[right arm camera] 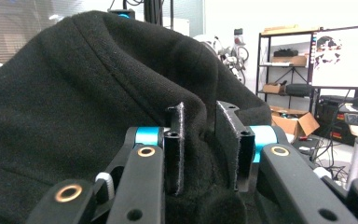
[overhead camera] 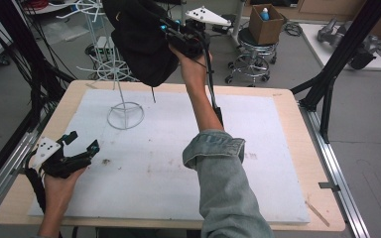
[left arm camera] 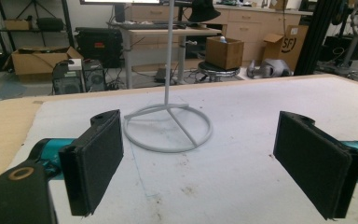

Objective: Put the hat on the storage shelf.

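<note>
High view gives us the right gripper [overhead camera: 176, 29] raised well above the far edge of the worktop [overhead camera: 25, 196], held by a hand on a forearm in a denim sleeve [overhead camera: 218, 168]. We see a black fabric item [overhead camera: 141, 37], soft and bulky like a hat or a bag, hanging from that gripper; we cannot tell which it is. It hangs in the air beside the upper part of the white wire stand [overhead camera: 125, 115], and we cannot tell whether it touches the stand's upper arms. The stand's ring base rests on the white mat [overhead camera: 258, 188] that covers most of the worktop, toward the far left.

Right gripper view shows us the jaws drawn close together with a fold of the black fabric pinched between them, so they are grasping it.

We find the left gripper [overhead camera: 82, 144] low at the near left of the worktop, held in the other hand, just above the mat. Left gripper view shows its jaws spread wide apart with nothing between them, pointing at the stand's ring base farther off on the mat.
</note>
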`<state>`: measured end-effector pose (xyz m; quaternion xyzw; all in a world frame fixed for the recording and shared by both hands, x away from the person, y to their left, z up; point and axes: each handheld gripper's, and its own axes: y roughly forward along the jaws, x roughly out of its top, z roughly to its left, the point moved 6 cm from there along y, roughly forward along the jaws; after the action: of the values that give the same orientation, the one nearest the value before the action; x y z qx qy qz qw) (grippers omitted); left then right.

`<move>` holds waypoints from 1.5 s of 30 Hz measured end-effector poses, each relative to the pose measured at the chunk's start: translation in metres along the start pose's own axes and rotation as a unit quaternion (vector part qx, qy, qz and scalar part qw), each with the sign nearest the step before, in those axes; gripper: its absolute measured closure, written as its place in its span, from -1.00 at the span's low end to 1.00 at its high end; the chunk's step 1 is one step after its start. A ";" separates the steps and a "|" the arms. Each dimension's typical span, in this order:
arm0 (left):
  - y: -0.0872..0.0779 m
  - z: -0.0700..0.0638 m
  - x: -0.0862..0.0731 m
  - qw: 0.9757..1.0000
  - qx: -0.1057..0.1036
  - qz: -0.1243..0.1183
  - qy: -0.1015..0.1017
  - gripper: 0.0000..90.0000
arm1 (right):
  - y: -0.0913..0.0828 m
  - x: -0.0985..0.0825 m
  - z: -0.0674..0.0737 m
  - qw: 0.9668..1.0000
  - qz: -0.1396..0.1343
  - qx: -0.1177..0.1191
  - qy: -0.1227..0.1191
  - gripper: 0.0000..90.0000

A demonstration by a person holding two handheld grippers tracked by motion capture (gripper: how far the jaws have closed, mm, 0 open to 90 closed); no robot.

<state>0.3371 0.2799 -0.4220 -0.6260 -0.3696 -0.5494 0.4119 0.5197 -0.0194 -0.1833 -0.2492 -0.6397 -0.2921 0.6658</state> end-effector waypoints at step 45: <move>-0.002 0.002 0.000 1.000 0.001 -0.002 0.000 -0.64 | -0.003 -0.003 -0.001 1.000 0.017 -0.015 -0.019 0.46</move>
<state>0.3360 0.2823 -0.4216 -0.6247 -0.3719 -0.5496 0.4115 0.5182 -0.0222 -0.1863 -0.2753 -0.6436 -0.2859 0.6544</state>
